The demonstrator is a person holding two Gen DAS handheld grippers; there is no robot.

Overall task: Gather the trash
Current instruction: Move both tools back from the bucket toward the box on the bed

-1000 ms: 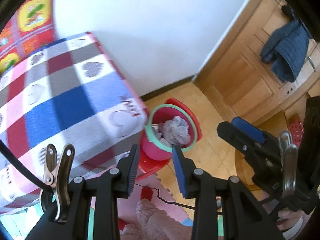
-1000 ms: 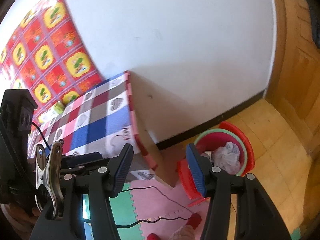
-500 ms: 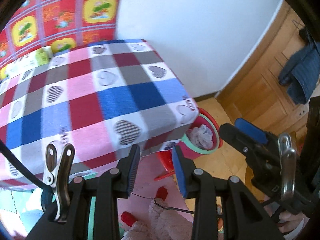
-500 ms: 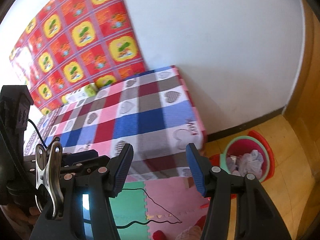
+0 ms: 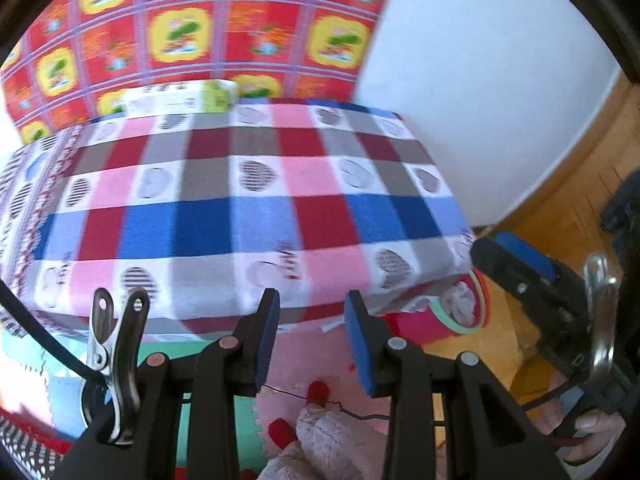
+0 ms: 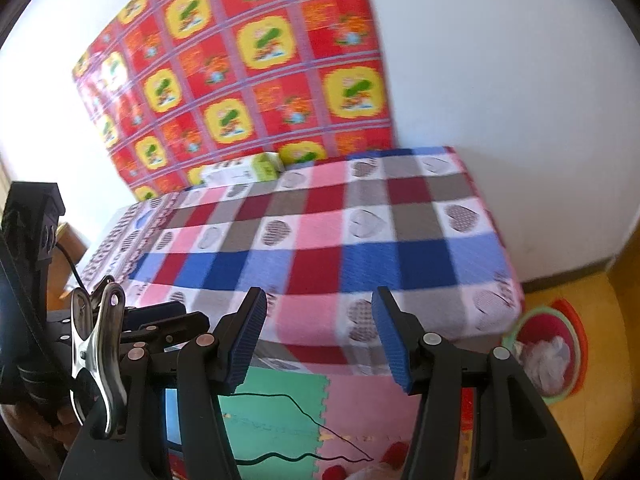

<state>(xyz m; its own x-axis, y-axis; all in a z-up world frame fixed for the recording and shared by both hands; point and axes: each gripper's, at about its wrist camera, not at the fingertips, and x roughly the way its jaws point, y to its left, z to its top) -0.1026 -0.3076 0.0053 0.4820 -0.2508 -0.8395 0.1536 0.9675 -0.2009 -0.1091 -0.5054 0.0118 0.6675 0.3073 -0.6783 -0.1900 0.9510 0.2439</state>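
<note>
My left gripper (image 5: 314,340) hangs open over the near edge of a table with a checked heart-pattern cloth (image 5: 248,216), nothing between its blue pads. My right gripper (image 6: 320,338) is open too, wider, and holds nothing; it also shows at the right of the left wrist view (image 5: 504,250). A white and green carton (image 6: 244,170) lies at the far edge of the table against the wall hanging (image 5: 180,98). A pink bin with a green rim (image 6: 560,394) stands on the floor right of the table, with crumpled white trash (image 6: 544,354) inside.
Foam floor mats (image 6: 280,420) in green and pink lie below the table, with a thin black cable (image 6: 296,402) across them. Fluffy pink slippers (image 5: 324,440) show at the bottom. A red and yellow patterned sheet (image 6: 248,80) covers the wall behind. Wooden floor (image 5: 568,208) lies to the right.
Both views have swung left and up, from the bin to the table top. The bin has slid to the right edge, and the carton and wall hanging have come into view. Both jaws unchanged.
</note>
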